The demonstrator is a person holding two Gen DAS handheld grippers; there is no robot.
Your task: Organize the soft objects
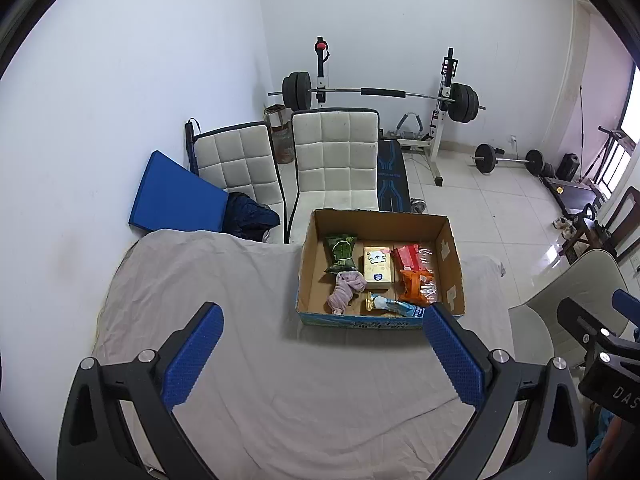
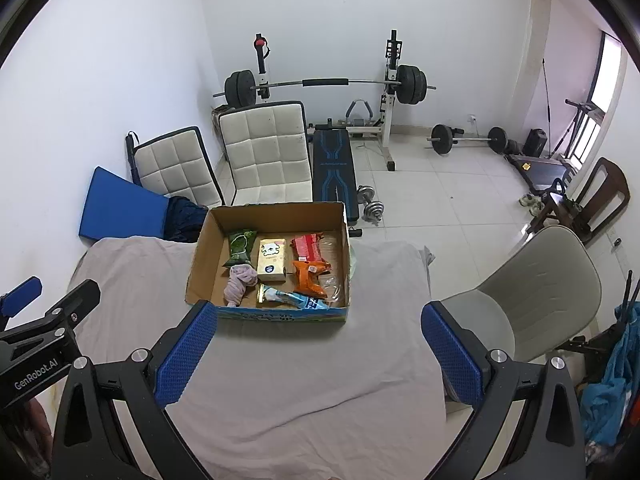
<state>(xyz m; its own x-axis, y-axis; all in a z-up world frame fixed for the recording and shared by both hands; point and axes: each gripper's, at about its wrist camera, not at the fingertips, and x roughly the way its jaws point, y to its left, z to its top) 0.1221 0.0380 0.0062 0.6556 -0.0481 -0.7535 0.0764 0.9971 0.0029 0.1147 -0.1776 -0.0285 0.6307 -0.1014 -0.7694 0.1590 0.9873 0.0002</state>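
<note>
Cloth-covered table (image 1: 248, 360), box (image 1: 448, 256) beyond tools (image 1: 324, 356).

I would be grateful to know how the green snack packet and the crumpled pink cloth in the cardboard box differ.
The green snack packet is glossy, printed and lies flat at the box's far left; the crumpled pink cloth is matte, plain, bunched up and nearer. Both rest inside the cardboard box, touching no gripper.
</note>
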